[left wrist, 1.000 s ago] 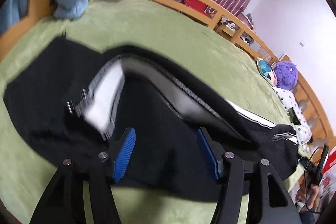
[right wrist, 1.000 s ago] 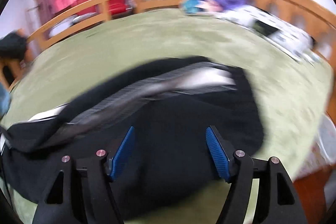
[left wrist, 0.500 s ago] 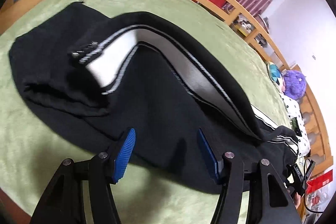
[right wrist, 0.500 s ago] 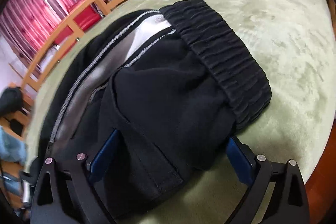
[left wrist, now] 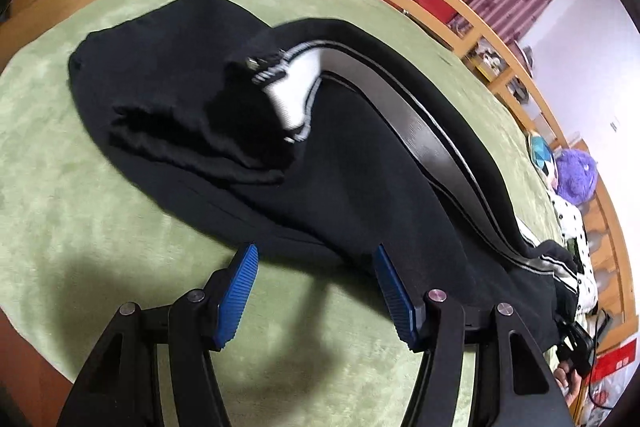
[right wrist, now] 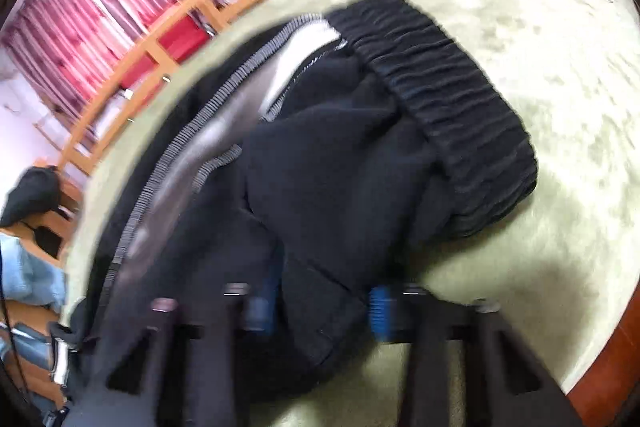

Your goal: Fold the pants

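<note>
Green bedspread (left wrist: 100, 235) was seen spread with the black pants (left wrist: 320, 167), whose hip edge beside the waistband was now being closed on by the right gripper (right wrist: 320, 301), wide moments earlier, while the left gripper (left wrist: 316, 291) was held open at the leg's edge.

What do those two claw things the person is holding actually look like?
Each hand-held gripper, left and right, is a black plastic fork: two flat arms with triangular cut-outs and silver round rivets, ending in ribbed bright-blue pads. The right one shows blurred. No cables or sleeves show.
</note>
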### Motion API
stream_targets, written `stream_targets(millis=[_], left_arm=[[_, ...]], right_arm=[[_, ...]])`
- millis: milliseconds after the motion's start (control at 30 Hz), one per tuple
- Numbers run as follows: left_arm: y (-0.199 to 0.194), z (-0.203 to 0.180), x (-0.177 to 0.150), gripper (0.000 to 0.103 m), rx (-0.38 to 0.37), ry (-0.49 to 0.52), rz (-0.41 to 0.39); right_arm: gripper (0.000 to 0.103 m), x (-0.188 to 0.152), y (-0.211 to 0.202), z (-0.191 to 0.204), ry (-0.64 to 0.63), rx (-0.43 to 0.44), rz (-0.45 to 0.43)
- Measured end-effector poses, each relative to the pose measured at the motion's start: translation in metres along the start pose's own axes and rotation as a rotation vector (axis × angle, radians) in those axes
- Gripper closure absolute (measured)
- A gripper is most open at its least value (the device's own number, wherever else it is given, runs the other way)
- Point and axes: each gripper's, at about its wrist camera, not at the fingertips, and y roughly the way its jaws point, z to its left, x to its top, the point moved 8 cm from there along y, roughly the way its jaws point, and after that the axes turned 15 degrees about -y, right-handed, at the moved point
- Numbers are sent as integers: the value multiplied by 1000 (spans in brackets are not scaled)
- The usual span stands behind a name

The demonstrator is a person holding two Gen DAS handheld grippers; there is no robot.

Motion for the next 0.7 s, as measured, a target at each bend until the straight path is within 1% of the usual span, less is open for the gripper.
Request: stream_targets(millis=[67, 167, 267, 333, 367, 433, 467, 567, 600, 700], left_arm=[[2, 5, 3, 44, 5, -16, -4], [2, 11, 6, 44, 7, -50, -15], [-3, 17, 8, 44, -16, -59, -27], [-4, 16, 7, 44, -44, -55, -18], [-5, 15, 6, 44, -67, -55, -10], [-6, 11, 4, 44, -95, -47, -2], [-7, 9, 3, 44, -109, -43, -2], [-10, 3, 3, 44, -143, -36, 0], [-10, 2, 4, 44, -142, -29, 4], [-13, -1, 5, 44, -149, -16, 0]], right_arm=[[81, 7, -9, -6, -6, -1, -9], [82, 20, -23, -8, -81, -74, -40], [83, 43, -30, -16, -85, -111, -71], [83, 55, -33, -22, -90, -123, -64], [83, 62, -30, -25, -110, -143, -57], [84, 66, -30, -33, -148, -185, -55], [84, 67, -31, -37, -146, -196, -49], [84, 63, -37, -56, -81, -211, -46], [84, 62, -38, -63, -72, -224, -47], [84, 64, -43, -90, -51, -293, -62]])
